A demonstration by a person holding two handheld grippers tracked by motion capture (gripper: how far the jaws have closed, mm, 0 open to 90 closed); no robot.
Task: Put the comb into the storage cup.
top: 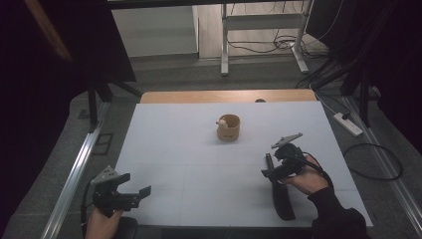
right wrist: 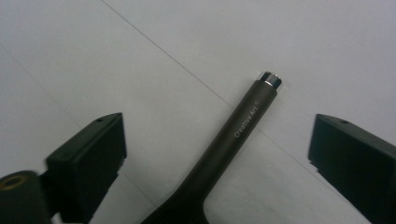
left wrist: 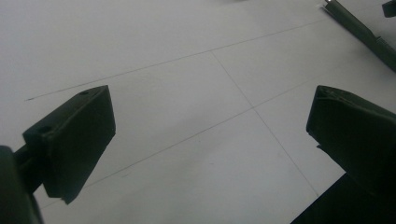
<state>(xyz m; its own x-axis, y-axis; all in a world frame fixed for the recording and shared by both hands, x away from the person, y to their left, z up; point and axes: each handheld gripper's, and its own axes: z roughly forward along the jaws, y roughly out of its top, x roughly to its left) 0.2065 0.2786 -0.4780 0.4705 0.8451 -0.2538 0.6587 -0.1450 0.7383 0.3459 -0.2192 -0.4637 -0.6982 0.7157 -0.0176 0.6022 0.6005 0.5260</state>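
Right gripper [right wrist: 217, 154] fingers spread, straddling a dark tool's handle [right wrist: 243, 123] lying on the table [top: 199, 149], near right. Left gripper [left wrist: 205, 140] spread, empty, near left. Risk: round handle rolls or skids sideways if one finger touches first.

— Supporting surface?

— A table [top: 164, 149] with a white top, faint seam lines dividing it into panels; a bare wooden strip [top: 199, 96] shows along the far edge.

— Items resting on it?

— Two. A small round wooden cup [top: 228, 128] stands upright, centre-far, with a pale object inside. A dark folded umbrella [top: 279, 191] lies flat at near right, handle [right wrist: 243, 123] pointing far, printed "CreativeArt", silver tip.

— Separation?

— Well apart.
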